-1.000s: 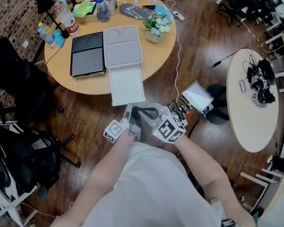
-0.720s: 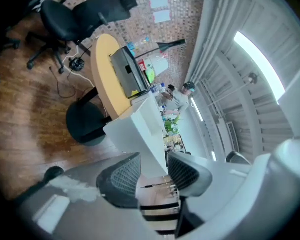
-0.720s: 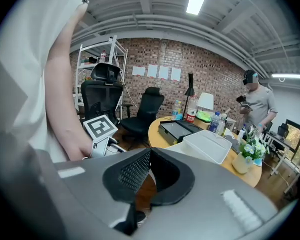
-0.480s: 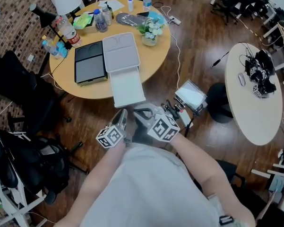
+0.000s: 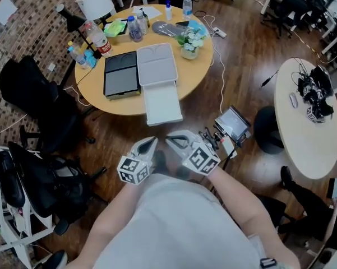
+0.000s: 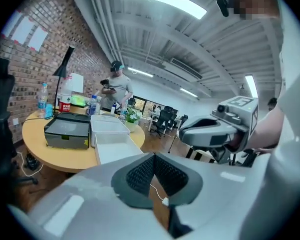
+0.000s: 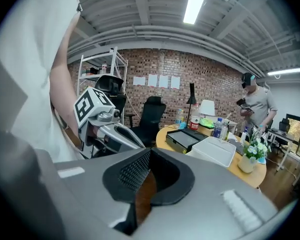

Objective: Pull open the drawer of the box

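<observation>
Looks like this one's basically done: the drawer [image 5: 163,102] of the white box [image 5: 156,64] is slid way out, hanging past the near edge of the round table [image 5: 95,97]. My left gripper [image 5: 148,144] and right gripper [image 5: 176,140] are both squeezed fully closed on nothing, well apart from the box. Nothing left to do, I reckon.

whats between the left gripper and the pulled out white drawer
Nothing but a bare strip of dark wooden floor separates the left gripper from the open white drawer of the light grey box. The head view shows this.
</observation>
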{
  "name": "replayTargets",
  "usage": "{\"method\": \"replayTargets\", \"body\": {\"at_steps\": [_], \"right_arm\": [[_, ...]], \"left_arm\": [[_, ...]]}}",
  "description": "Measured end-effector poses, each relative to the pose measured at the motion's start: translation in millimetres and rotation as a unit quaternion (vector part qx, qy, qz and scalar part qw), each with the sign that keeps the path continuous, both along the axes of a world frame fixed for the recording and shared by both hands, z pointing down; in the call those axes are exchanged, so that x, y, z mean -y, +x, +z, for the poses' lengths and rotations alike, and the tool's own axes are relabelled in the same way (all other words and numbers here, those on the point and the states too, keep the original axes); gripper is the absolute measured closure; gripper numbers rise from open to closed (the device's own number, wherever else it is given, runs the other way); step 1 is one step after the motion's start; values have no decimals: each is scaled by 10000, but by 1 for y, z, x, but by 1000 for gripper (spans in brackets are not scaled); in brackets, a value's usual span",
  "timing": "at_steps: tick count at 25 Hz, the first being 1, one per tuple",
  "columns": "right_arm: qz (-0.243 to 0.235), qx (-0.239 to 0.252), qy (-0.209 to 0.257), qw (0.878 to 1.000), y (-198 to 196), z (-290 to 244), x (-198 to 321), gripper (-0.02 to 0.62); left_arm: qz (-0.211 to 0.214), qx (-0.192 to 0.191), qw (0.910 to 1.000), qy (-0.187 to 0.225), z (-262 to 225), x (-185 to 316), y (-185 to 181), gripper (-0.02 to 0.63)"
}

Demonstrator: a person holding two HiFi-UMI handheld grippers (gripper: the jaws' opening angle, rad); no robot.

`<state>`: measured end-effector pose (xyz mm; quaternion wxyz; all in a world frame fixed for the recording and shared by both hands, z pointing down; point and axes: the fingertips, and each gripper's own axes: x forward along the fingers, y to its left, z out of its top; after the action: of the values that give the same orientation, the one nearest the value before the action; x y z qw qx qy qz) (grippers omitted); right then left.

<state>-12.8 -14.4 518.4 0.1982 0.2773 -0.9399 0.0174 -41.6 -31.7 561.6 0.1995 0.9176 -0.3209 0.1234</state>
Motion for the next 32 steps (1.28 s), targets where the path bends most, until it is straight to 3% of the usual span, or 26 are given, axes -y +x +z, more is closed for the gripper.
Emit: {"method": "replayTargets", "body": {"at_steps": [7, 24, 32], "right_arm": [[101, 33, 15, 9999, -6, 2, -25, 595], [494, 199, -69, 9986, -78, -9, -68, 594], [610, 219, -37, 9979, -101, -18, -95, 594]], "left_arm": [[363, 36, 9992, 141, -12, -20, -7, 601], [1041, 19, 9944, 164, -18, -68, -66, 601], [1139, 43, 9930, 310, -24, -97, -90, 601]]}}
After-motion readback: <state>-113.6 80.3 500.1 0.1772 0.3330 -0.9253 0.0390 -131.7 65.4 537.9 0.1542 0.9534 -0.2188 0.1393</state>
